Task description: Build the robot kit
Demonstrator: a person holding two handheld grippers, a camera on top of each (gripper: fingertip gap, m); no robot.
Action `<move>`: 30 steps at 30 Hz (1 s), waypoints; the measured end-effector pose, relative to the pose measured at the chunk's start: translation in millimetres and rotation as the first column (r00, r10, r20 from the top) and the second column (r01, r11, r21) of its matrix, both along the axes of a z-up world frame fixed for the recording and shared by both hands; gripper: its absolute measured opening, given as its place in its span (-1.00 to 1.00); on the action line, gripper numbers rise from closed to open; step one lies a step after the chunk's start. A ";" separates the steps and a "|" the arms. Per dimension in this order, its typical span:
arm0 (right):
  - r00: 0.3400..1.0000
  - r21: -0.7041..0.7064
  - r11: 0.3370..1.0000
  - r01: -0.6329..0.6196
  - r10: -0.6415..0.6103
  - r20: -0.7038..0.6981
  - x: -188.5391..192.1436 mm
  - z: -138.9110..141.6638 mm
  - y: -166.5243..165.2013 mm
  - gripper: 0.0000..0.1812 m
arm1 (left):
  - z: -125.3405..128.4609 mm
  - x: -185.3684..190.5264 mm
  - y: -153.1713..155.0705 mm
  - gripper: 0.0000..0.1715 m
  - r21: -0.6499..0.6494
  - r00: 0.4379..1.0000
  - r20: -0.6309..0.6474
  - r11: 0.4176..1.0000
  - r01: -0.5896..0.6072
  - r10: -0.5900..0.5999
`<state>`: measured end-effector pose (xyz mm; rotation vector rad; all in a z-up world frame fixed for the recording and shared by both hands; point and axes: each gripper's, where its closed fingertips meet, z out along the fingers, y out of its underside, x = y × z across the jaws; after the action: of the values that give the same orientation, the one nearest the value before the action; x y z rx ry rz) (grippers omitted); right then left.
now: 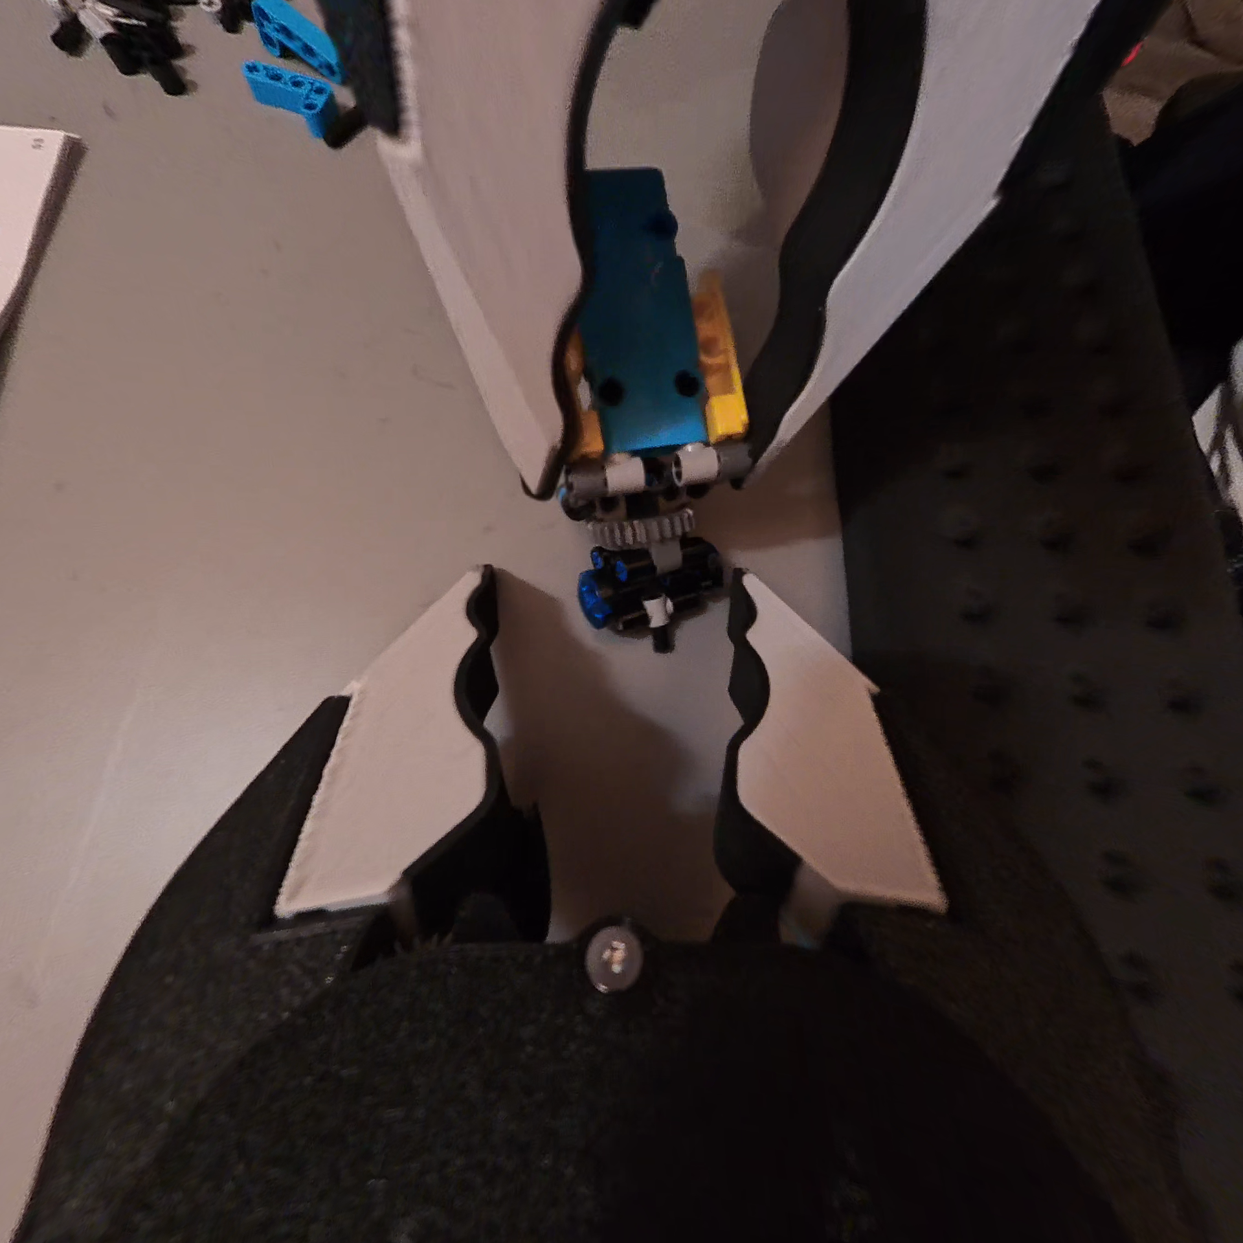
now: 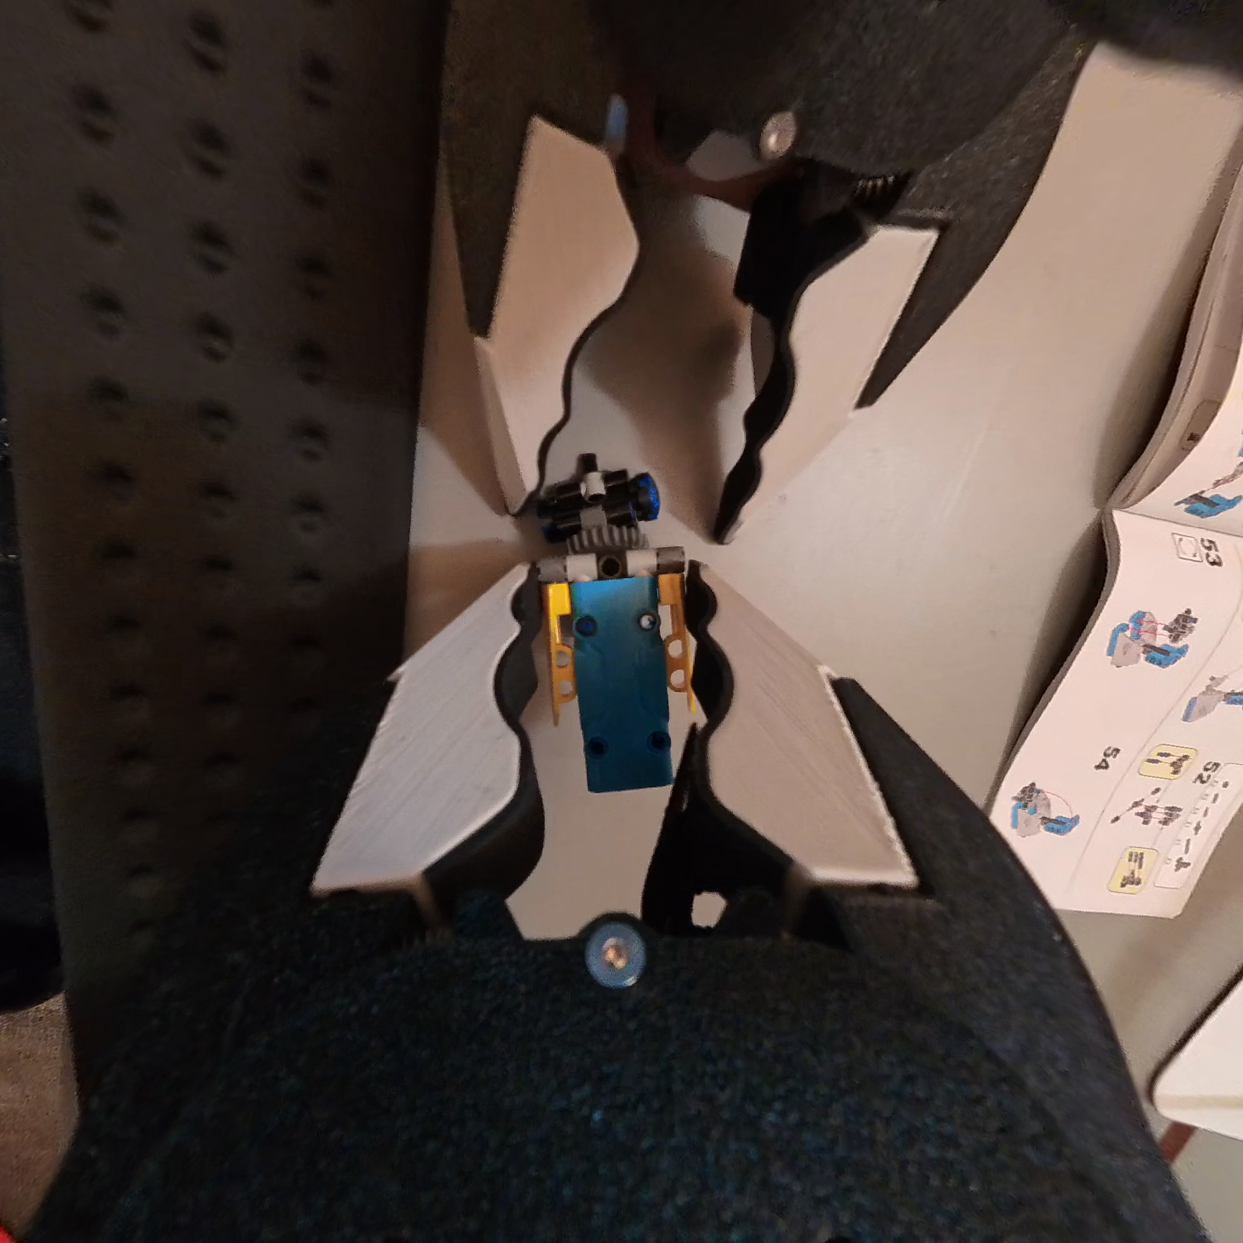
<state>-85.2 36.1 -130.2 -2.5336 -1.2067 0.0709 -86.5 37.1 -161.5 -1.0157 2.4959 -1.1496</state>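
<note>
While my right gripper (image 2: 615,662) squeezes the blue toy block (image 2: 622,686), my left gripper (image 1: 609,585) gapes wide around its black knob (image 1: 649,588), maybe touching; I'd close slowly.

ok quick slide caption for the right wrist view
Right gripper clamps a blue and yellow brick assembly while the open left gripper faces its black geared end, instruction booklet alongside.

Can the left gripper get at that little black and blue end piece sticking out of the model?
Probably yes. The left gripper is open, the black and blue end piece sits just beyond its fingertips, nothing between; the right gripper clamps only the blue and yellow body.
</note>
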 end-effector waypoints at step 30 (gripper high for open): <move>0.997 -0.106 0.992 0.070 -0.074 -0.037 5.3 -17.4 -3.1 -0.56 | 1.6 3.8 -7.0 -0.50 -0.061 0.999 -0.044 0.998 -0.035 0.032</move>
<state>-79.9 33.0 -147.6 -2.6501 -1.1221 0.1728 -82.7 30.1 -159.9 -1.1056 2.4802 -1.2138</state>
